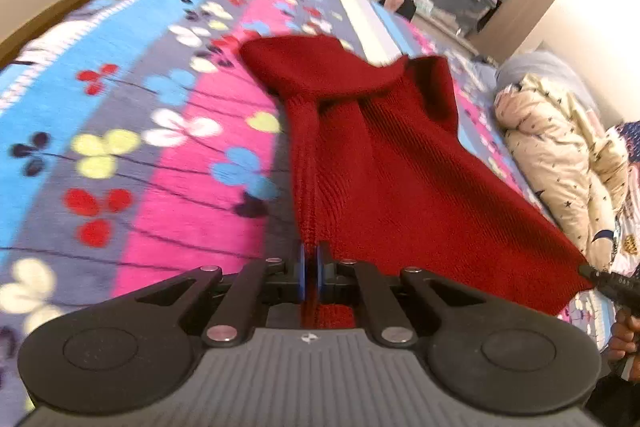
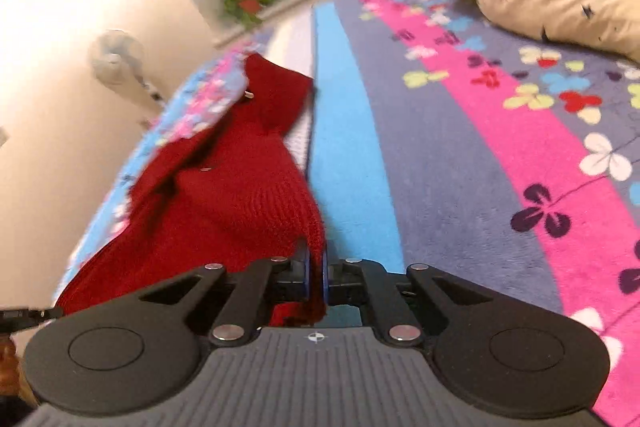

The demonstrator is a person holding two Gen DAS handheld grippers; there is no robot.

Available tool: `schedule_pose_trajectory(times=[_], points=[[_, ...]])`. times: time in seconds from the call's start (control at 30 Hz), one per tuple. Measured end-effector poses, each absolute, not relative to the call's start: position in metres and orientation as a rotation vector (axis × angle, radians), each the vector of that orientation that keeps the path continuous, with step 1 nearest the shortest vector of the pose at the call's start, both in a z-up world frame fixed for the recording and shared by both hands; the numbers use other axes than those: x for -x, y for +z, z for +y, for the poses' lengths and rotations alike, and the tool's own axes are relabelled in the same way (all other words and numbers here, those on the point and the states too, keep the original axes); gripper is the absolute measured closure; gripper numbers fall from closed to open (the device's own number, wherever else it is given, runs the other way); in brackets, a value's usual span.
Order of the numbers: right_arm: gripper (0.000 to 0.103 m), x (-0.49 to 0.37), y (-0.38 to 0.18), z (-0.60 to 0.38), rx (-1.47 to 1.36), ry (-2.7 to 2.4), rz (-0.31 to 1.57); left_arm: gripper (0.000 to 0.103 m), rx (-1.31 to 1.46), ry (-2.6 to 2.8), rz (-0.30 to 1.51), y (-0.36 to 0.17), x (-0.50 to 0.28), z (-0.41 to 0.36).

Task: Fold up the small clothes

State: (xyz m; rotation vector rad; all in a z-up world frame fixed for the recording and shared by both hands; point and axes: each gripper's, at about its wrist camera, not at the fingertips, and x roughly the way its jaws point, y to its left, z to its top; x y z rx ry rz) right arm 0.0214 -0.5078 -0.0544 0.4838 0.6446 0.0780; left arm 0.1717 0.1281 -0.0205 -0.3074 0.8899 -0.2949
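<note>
Left wrist view: our left gripper (image 1: 311,259) is clamped on one near corner of the red knit garment (image 1: 384,163), which stretches across the flowered blanket (image 1: 132,131); right wrist view: our right gripper (image 2: 316,267) pinches the other corner; we judge the fold barely begun, nothing yet laid over.

So the thing I'm folding is a little dark red knit sweater (image 1: 380,163), ribbed, with a couple of small snaps showing. Its near edge is lifted and stretched out, pinched at both corners, while the far end with a sleeve lies rumpled on the flowery bed (image 1: 160,155).
</note>
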Motion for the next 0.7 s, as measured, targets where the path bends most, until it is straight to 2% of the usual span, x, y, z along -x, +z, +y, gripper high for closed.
schedule_pose_trajectory(times=[0.13,0.3,0.37,0.4,0.43,0.47,0.5,0.7], points=[[0.099,0.007,-0.062,-0.528,-0.594,0.052,0.668,0.098,0.34,-0.311,0.888,-0.019,-0.163,0.148],[0.092,-0.026,-0.1,-0.502,-0.408,0.028,0.964,0.093,0.321,-0.223,1.057,-0.048,-0.185,0.143],[0.088,-0.034,-0.104,-0.499,-0.379,-0.025,0.976,0.079,0.359,-0.231,1.082,-0.051,-0.189,0.142],[0.083,-0.038,-0.105,-0.501,-0.391,-0.034,0.975,0.058,0.378,-0.25,1.089,-0.052,-0.188,0.141],[0.078,-0.042,-0.108,-0.503,-0.407,-0.034,0.98,0.042,0.386,-0.268,1.105,-0.054,-0.187,0.14],[0.064,-0.045,-0.11,-0.503,-0.41,-0.038,0.992,0.04,0.372,-0.281,1.131,-0.058,-0.184,0.138],[0.058,-0.048,-0.114,-0.5,-0.396,-0.046,1.009,0.04,0.347,-0.286,1.162,-0.063,-0.183,0.134],[0.056,-0.053,-0.127,-0.469,-0.228,-0.003,1.067,0.04,0.263,-0.373,1.264,-0.086,-0.165,0.119]])
